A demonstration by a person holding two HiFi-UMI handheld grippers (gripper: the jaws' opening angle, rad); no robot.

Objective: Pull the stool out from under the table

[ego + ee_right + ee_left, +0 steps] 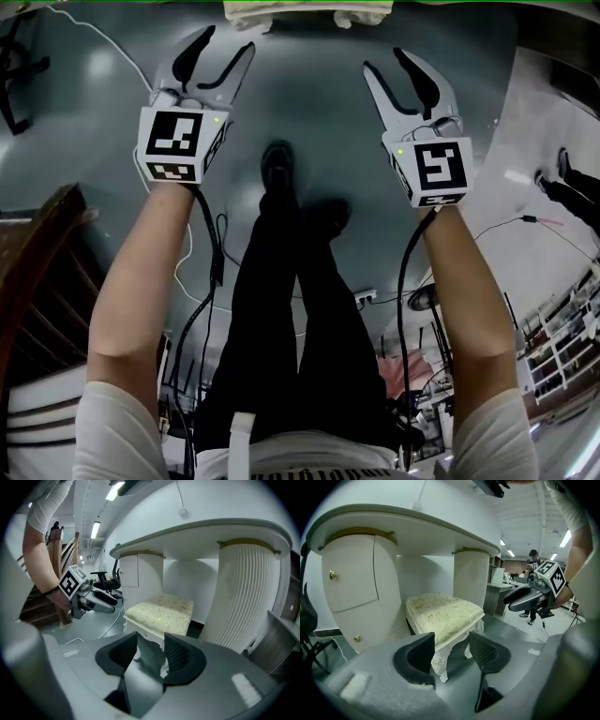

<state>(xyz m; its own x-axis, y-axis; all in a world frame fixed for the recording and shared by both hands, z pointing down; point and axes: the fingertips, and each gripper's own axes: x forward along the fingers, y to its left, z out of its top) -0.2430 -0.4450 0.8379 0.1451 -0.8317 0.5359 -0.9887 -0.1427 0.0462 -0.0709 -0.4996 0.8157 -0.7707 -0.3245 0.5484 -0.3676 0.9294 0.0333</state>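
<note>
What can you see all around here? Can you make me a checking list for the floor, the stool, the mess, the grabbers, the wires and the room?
Surface: glossy grey floor; the stool stands on it.
Job's things: cream cushioned stool with white carved legs, in the gap under the white round-fronted table.
Clutter: nothing seen.
Grippers: left gripper and right gripper both open, short of the stool, holding nothing.
Cables: thin white cable on the floor; black cables trail from the grippers.
Surroundings: black office chair, brown wooden stairs.
</note>
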